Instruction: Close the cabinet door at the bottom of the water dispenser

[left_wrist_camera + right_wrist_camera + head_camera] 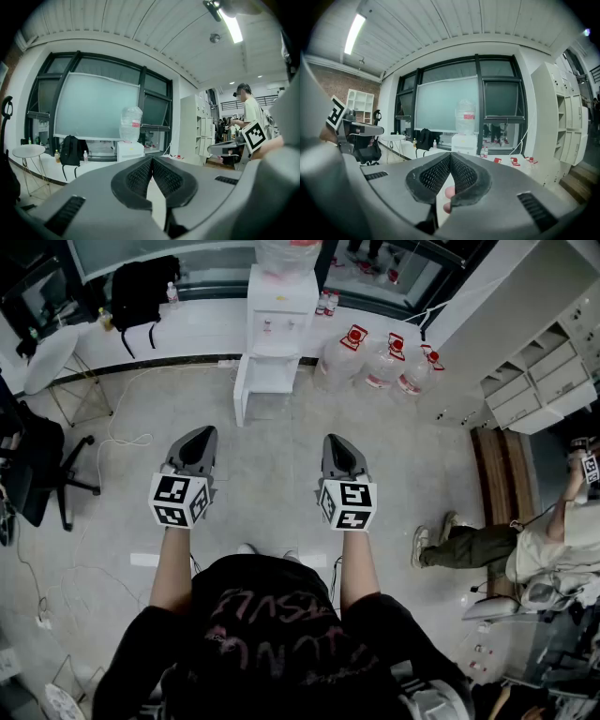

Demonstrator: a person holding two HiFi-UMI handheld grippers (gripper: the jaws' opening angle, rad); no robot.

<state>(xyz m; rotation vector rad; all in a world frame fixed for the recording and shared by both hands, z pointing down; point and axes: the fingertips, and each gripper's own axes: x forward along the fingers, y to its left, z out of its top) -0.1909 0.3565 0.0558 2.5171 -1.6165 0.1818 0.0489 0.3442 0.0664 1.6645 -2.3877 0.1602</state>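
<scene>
The white water dispenser [278, 324] stands against the far wall with a bottle on top. Its bottom cabinet door [241, 392] is swung out toward me on the left side, and the lower compartment [274, 374] is open. Both grippers are held side by side in front of me, well short of the dispenser. The left gripper [194, 448] is shut and empty. The right gripper [340, 454] is shut too, with nothing in it. The left gripper view has the dispenser [130, 151] far beyond the closed left gripper [153, 159]. In the right gripper view the dispenser [464, 142] stands beyond the closed right gripper [450, 155].
Several water jugs [380, 360] lie right of the dispenser. A black backpack [141, 292] sits on the ledge at left, near a round table [49, 357] and an office chair [37, 474]. A person [525, 545] sits at right by white cabinets [539, 381]. Cables trail over the floor.
</scene>
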